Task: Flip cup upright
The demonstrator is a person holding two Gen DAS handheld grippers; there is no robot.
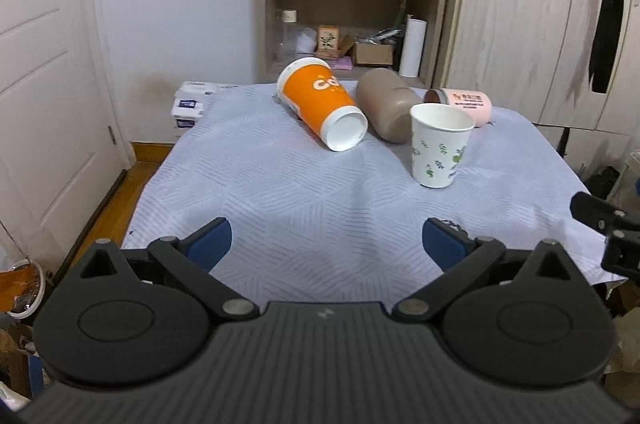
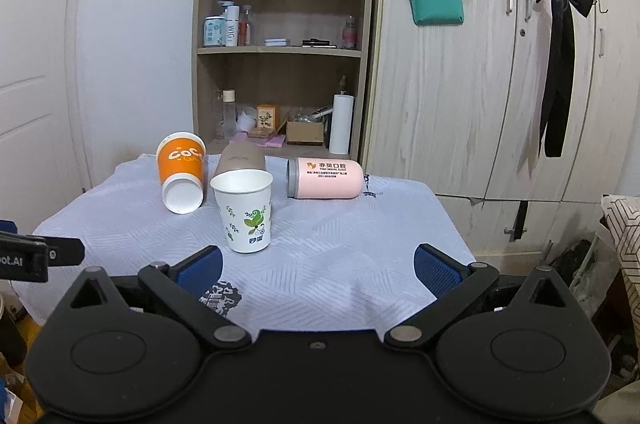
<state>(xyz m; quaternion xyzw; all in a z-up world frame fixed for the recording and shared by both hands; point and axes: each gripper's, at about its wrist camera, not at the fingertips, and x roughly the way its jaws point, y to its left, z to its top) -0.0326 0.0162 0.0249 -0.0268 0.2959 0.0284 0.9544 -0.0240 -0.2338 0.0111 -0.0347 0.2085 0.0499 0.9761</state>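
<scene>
A white paper cup with green leaves (image 1: 438, 143) (image 2: 245, 209) stands upright on the cloth-covered table (image 1: 300, 203) (image 2: 340, 256). Behind it three cups lie on their sides: an orange cup (image 1: 320, 101) (image 2: 181, 169), a brown cup (image 1: 386, 103) (image 2: 242, 157) and a pink cup (image 1: 464, 103) (image 2: 326, 177). My left gripper (image 1: 326, 244) is open and empty over the table's near part, well short of the cups. My right gripper (image 2: 318, 270) is open and empty, with the white cup just ahead to its left.
A wooden shelf unit (image 1: 352, 3) (image 2: 280, 63) with bottles and boxes stands behind the table, wardrobe doors (image 2: 500, 83) to the right, a white door (image 1: 40, 83) to the left. White boxes (image 1: 190, 103) sit at the table's far left corner.
</scene>
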